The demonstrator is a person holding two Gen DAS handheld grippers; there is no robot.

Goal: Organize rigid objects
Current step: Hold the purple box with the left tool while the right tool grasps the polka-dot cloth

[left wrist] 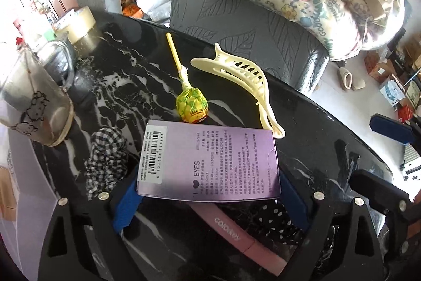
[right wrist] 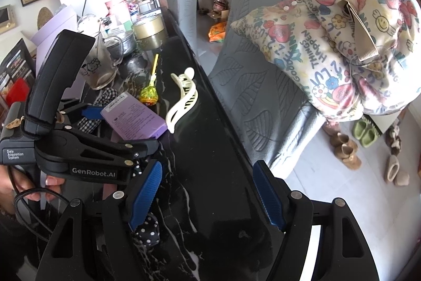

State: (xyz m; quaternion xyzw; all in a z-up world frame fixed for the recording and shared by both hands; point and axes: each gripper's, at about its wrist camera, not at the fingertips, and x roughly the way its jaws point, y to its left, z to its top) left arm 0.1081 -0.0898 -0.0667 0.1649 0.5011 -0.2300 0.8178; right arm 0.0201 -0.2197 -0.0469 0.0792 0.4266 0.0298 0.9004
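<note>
My left gripper (left wrist: 209, 191) is shut on a purple box (left wrist: 210, 162), its blue fingers (left wrist: 126, 204) pressing both sides; the box also shows in the right wrist view (right wrist: 134, 117), held just above the black marble table (left wrist: 118, 86). Beyond the box lie a green-wrapped lollipop (left wrist: 191, 104) with a yellow stick and a cream hair claw (left wrist: 244, 75). A pink tube (left wrist: 236, 231) lies under the box. My right gripper (right wrist: 208, 191) is open and empty over the table's near edge, to the right of the left gripper (right wrist: 86, 144).
A checked scrunchie (left wrist: 108, 159) lies left of the box, a polka-dot scrunchie (left wrist: 279, 220) under it. A glass mug (left wrist: 31, 107), a tape roll (left wrist: 79, 25) and clutter stand at the far left. A grey chair (left wrist: 250, 7) with a pillow stands beside the table.
</note>
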